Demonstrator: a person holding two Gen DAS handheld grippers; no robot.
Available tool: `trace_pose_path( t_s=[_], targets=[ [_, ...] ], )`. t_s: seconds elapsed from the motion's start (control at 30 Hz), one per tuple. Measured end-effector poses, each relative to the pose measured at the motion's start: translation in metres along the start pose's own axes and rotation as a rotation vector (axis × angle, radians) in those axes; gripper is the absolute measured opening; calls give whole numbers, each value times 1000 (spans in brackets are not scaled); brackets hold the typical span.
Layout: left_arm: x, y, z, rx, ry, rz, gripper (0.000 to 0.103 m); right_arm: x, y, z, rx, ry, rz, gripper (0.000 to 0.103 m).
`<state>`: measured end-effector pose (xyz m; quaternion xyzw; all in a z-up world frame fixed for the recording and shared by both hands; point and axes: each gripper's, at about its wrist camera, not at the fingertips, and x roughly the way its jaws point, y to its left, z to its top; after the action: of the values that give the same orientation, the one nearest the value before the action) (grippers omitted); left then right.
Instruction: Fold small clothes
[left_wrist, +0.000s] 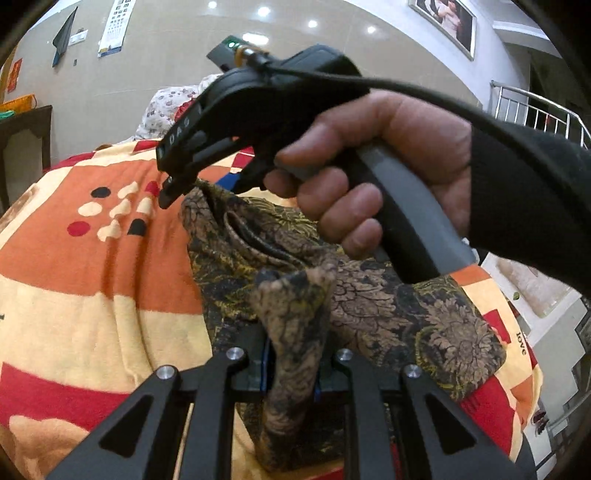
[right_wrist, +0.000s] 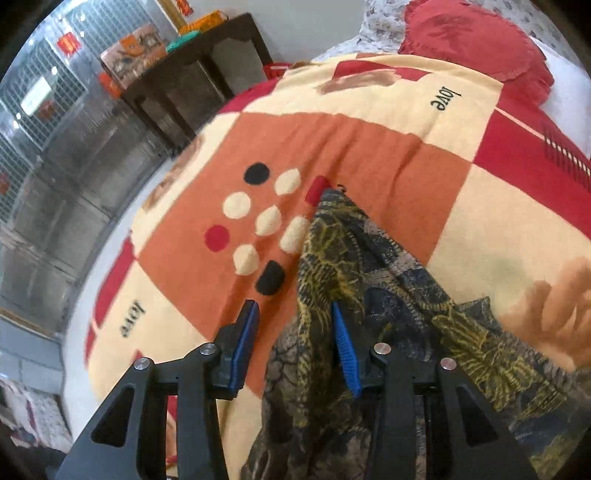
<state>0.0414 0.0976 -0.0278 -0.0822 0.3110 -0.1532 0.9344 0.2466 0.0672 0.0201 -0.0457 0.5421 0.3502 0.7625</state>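
A small dark garment with a brown and yellow floral print (left_wrist: 280, 236) lies on an orange, cream and red blanket (left_wrist: 110, 280). My left gripper (left_wrist: 293, 369) is shut on a bunched fold of the garment and holds it raised. My right gripper (right_wrist: 295, 328) is open, its blue pads (right_wrist: 245, 347) wide apart. The garment (right_wrist: 369, 280) drapes over its right finger and between the jaws. In the left wrist view the right gripper (left_wrist: 166, 197) hangs over the garment's far corner, held by a hand (left_wrist: 369, 162).
The blanket (right_wrist: 369, 147) covers a bed. A red cushion (right_wrist: 476, 40) and a floral pillow lie at the head. A dark wooden table (right_wrist: 199, 66) with boxes stands beside the bed. A railing (left_wrist: 535, 114) shows at the right.
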Motion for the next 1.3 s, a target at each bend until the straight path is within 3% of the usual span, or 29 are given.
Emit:
trace_pose_path(
  t_s=[0.07, 0.17, 0.4, 0.57, 0.87, 1.3],
  targets=[
    [2, 3, 1, -15, 12, -12, 15, 6, -1, 0, -15, 24, -65, 40],
    [3, 6, 2, -53, 31, -25, 15, 14, -5, -1, -29, 56, -111, 20],
    [17, 24, 8, -209, 129, -83, 15, 6, -18, -3, 10, 32, -106, 14],
    [22, 23, 11, -250, 164, -113, 15, -4, -35, -10, 49, 29, -105, 13],
    [16, -13, 15, -205, 148, -193, 15, -47, -77, -36, 105, -2, -133, 12],
    [34, -132, 20, -54, 213, -346, 15, -144, -155, -115, 105, -16, -275, 12]
  ],
)
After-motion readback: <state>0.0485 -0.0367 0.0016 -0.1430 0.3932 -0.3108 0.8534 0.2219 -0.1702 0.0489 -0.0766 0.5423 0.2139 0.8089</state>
